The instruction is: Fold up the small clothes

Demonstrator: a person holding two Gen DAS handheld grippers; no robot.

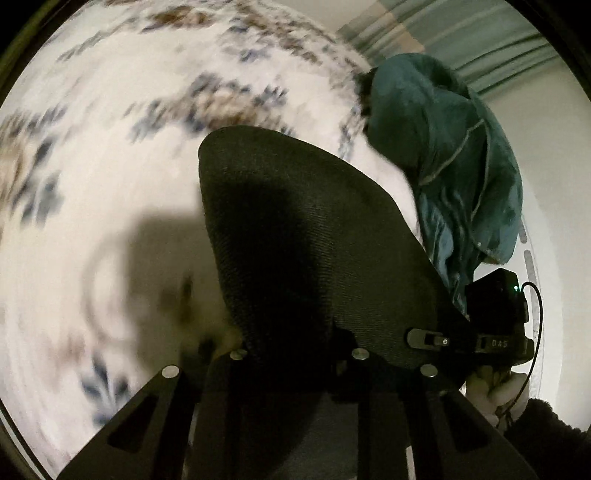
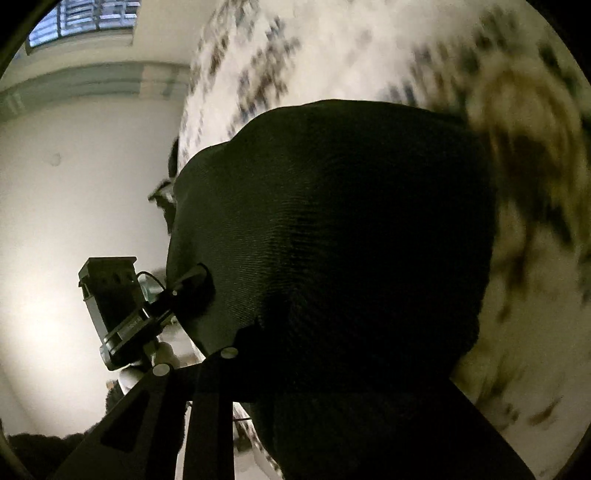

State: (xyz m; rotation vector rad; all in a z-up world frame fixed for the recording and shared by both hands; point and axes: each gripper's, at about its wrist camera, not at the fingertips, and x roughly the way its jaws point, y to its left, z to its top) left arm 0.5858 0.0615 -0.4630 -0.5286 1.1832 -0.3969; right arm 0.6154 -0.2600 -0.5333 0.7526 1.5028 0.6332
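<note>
A small black knitted garment hangs in front of the left wrist camera, held up above a white floral bedsheet. My left gripper is shut on its lower edge; the fingertips are hidden by the cloth. In the right wrist view the same black garment fills the middle. My right gripper is shut on it, its fingertips covered by cloth. The right gripper's body shows at the garment's right edge in the left view, and the left gripper's body shows at left in the right view.
A teal garment lies heaped on the sheet at the right of the left wrist view. A white wall and a barred window are to the left in the right wrist view. The sheet is motion-blurred.
</note>
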